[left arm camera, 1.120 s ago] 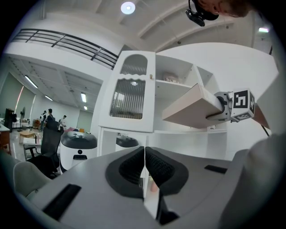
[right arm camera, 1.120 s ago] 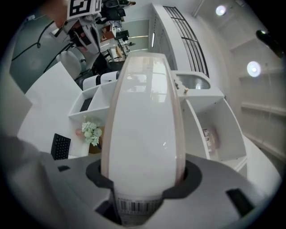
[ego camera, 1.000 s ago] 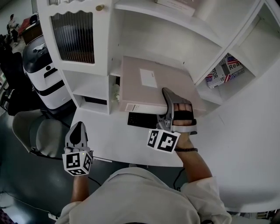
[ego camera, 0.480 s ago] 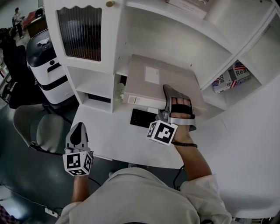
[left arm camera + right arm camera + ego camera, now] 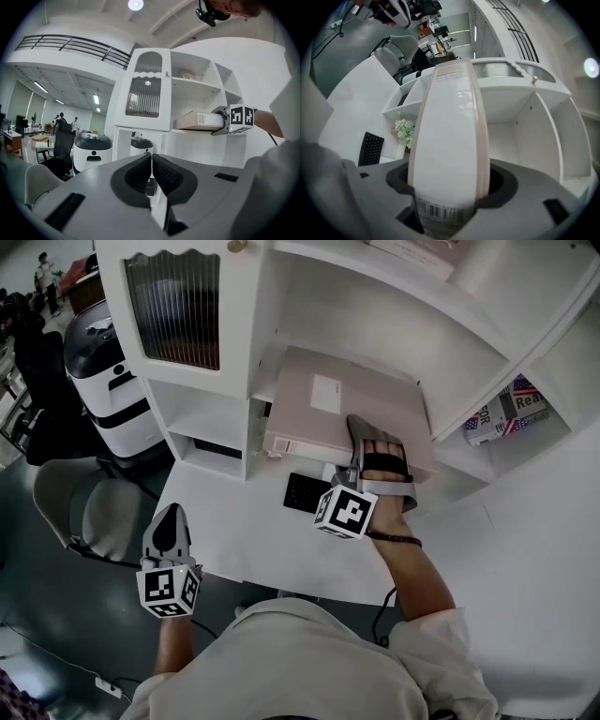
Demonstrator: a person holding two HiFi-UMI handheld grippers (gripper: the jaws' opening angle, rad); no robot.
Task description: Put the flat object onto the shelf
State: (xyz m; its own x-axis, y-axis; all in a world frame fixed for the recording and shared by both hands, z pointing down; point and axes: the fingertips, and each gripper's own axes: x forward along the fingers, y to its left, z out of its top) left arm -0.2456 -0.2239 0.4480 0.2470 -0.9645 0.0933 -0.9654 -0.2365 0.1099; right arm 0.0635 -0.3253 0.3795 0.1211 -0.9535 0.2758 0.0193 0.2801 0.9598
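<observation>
Clasping the barcode-labelled flat box (image 5: 449, 136), right tongs (image 5: 450, 186) have just been opening; left tongs (image 5: 152, 169) closed, empty.

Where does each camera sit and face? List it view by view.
Head view: on the person's head, looking steeply down at desk and shelf unit; shows the person's torso, left gripper and right gripper.
Left gripper view: on that gripper, facing level toward the shelf unit; its shut, empty jaws in front.
Right gripper view: on that gripper, facing into the shelf unit; flat box between its jaws, which have just been opening.
Shared: head and left gripper views both show the right gripper and flat box.
</observation>
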